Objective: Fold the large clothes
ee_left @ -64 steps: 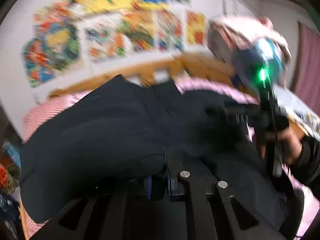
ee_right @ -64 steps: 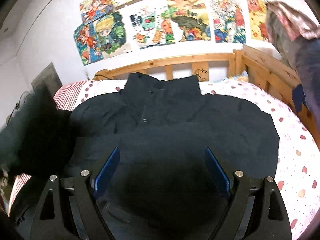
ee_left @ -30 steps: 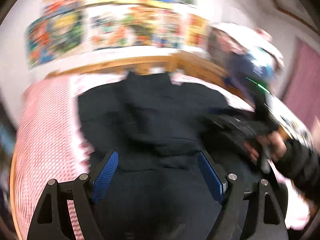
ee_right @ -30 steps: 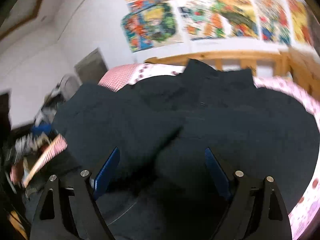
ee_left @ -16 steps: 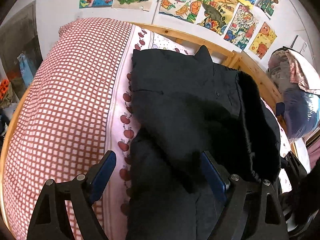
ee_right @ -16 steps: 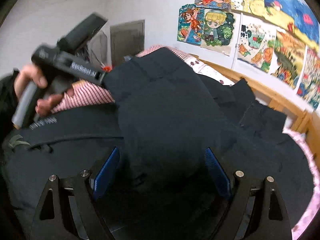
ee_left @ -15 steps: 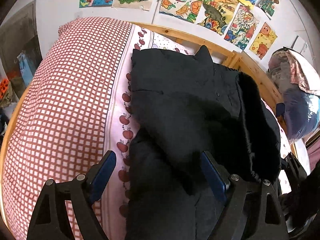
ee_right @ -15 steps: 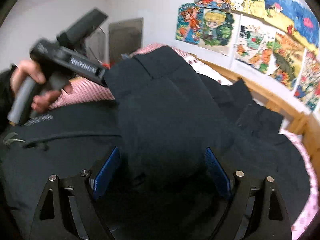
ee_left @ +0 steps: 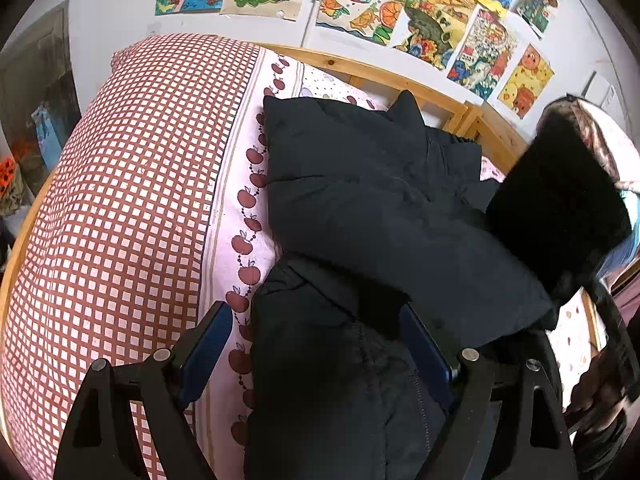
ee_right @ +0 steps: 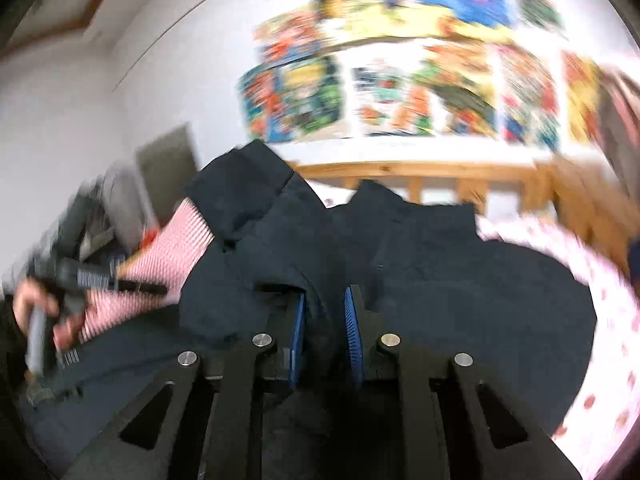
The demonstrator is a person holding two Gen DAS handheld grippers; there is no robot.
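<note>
Left wrist view: the left gripper (ee_left: 316, 344) is hanging spread wide over the black jacket (ee_left: 360, 208), which is lying lengthwise beside the checked quilt (ee_left: 120, 200), collar toward the wooden headboard (ee_left: 400, 80). Right wrist view, blurred: the right gripper (ee_right: 325, 330) is pinching a jacket fold.

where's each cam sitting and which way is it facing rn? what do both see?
Left wrist: on the left gripper, open over the black coat, facing the checked pillow and headboard; a hand shows at far right.
Right wrist: on the right gripper, pinching coat fabric, facing the headboard; blurred left hand at left.
Shared: coat, wooden headboard, wall drawings.
</note>
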